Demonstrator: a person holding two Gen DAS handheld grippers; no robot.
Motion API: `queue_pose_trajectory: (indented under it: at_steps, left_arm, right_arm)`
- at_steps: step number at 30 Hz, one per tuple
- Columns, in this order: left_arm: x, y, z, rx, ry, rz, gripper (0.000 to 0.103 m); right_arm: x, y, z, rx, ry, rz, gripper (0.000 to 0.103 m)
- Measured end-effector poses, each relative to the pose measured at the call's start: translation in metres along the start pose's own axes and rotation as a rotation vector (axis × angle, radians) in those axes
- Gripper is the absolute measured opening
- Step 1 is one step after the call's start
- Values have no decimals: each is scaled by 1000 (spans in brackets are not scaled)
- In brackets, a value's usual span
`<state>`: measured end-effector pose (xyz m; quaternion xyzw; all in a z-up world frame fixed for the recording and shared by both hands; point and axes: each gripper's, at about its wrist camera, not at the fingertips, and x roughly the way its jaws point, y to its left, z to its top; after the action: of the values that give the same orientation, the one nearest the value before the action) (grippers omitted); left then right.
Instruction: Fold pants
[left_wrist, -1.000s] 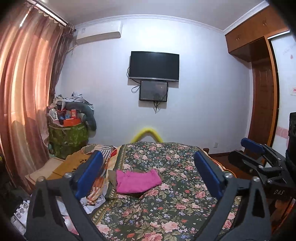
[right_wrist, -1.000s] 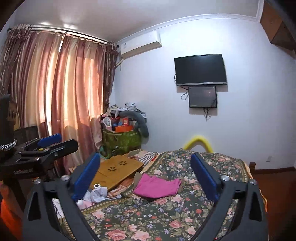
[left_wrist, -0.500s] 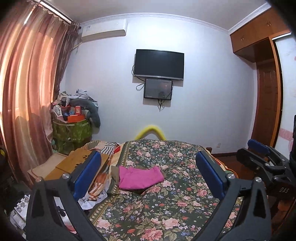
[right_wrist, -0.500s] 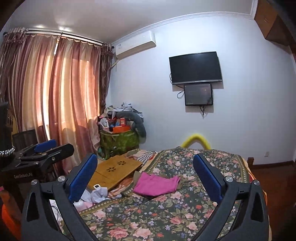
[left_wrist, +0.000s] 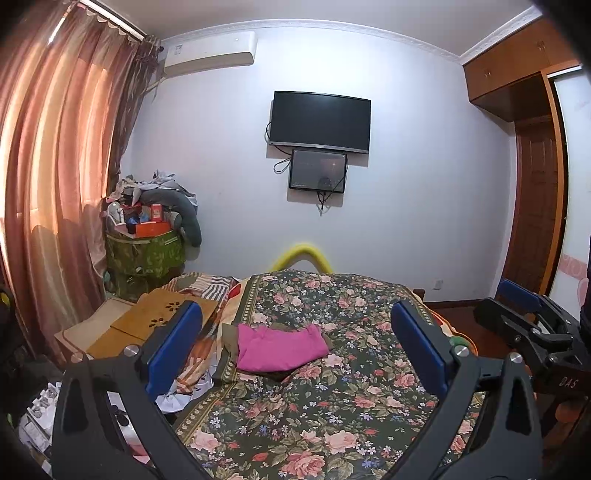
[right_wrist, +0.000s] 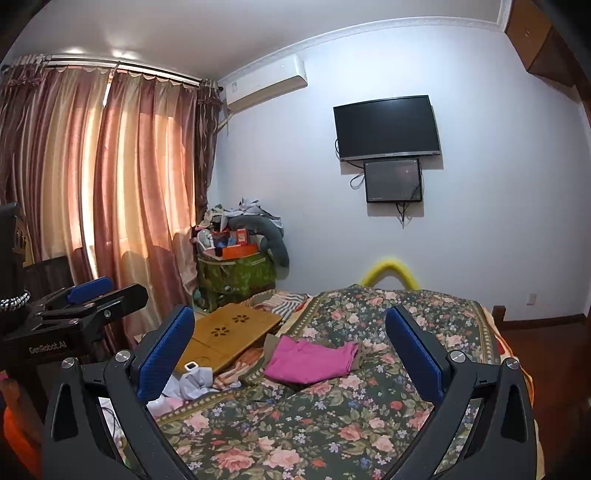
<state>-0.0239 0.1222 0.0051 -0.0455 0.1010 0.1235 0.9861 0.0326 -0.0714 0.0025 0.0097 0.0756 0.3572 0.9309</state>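
Folded pink pants (left_wrist: 280, 349) lie on the floral bedspread (left_wrist: 332, 406) toward the bed's left side, on top of a darker olive garment. They also show in the right wrist view (right_wrist: 310, 360). My left gripper (left_wrist: 295, 354) is open and empty, held above the bed, well short of the pants. My right gripper (right_wrist: 290, 360) is open and empty, likewise back from the pants. The right gripper also shows at the right edge of the left wrist view (left_wrist: 532, 325); the left gripper shows at the left of the right wrist view (right_wrist: 81, 306).
A wooden lap table (right_wrist: 229, 336) and loose clothes (right_wrist: 188, 384) lie left of the bed. A green cluttered bin (left_wrist: 146, 254) stands in the corner by pink curtains (left_wrist: 55, 184). A TV (left_wrist: 319, 122) hangs on the far wall; a yellow hoop (left_wrist: 303, 253) shows behind the bed.
Both grippers have drawn back and tilted slightly, so the room shifted a little in view. The pants have not moved and both grippers stay open.
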Motion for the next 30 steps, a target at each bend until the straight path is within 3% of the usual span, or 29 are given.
queue_pose_trajectory:
  at_steps: [30]
  left_arm:
    - [7, -5, -3, 9, 15, -11, 103]
  right_arm:
    - [-3, -3, 0, 9, 3, -3, 103]
